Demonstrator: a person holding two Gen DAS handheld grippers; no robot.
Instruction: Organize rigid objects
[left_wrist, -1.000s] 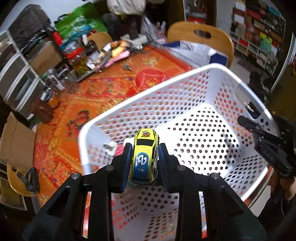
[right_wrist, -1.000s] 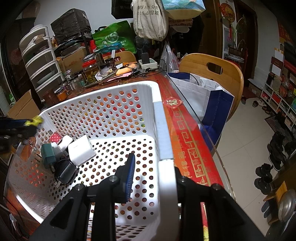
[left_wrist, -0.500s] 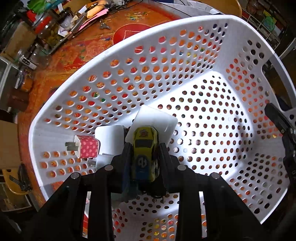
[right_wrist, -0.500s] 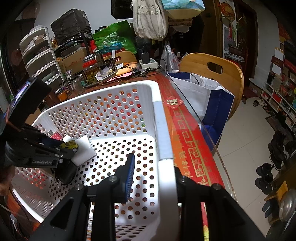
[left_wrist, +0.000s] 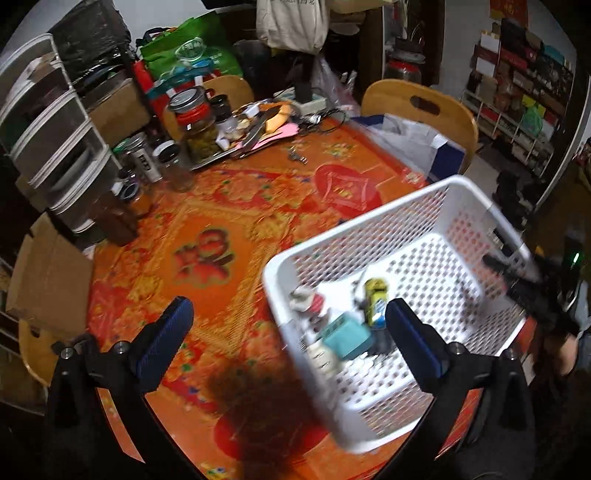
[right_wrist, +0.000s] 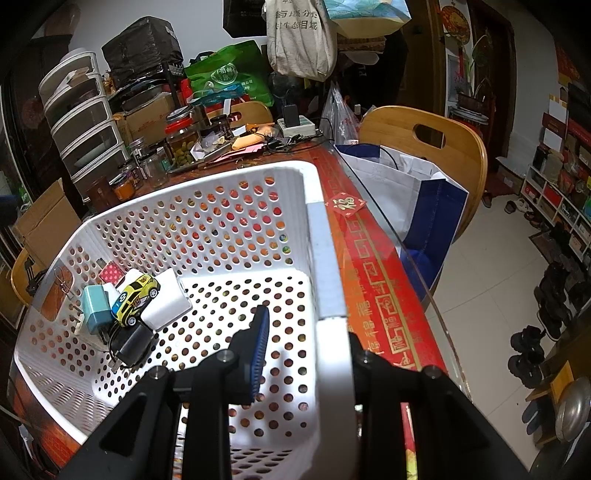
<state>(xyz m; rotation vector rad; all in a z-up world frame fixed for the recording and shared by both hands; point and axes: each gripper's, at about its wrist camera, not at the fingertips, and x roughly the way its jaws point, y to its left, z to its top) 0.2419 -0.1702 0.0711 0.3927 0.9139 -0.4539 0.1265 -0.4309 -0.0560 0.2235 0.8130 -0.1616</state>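
A white perforated basket (left_wrist: 369, 218) (right_wrist: 236, 177) stands on the orange patterned table. The yellow toy car (left_wrist: 375, 301) (right_wrist: 135, 299) lies inside it on top of several chargers: a teal one (right_wrist: 94, 308), a white one (right_wrist: 168, 301), a black one (right_wrist: 133, 341) and a red dotted one (right_wrist: 110, 274). My left gripper (left_wrist: 286, 326) is open wide and empty, raised above the basket's near left corner. My right gripper (right_wrist: 303, 332) is shut on the basket's right wall, one finger inside and one outside.
Jars (left_wrist: 195, 133), tins and papers crowd the table's far side. Plastic drawers (left_wrist: 55, 140) and a cardboard box (left_wrist: 44, 273) stand at the left. A wooden chair (right_wrist: 424, 147) with a white and blue bag (right_wrist: 406, 192) stands beyond the table's right edge.
My left gripper let go of the yellow car, opened wide and pulled back up and to the left out of the basket. The car now rests on the chargers. The right gripper has not moved.
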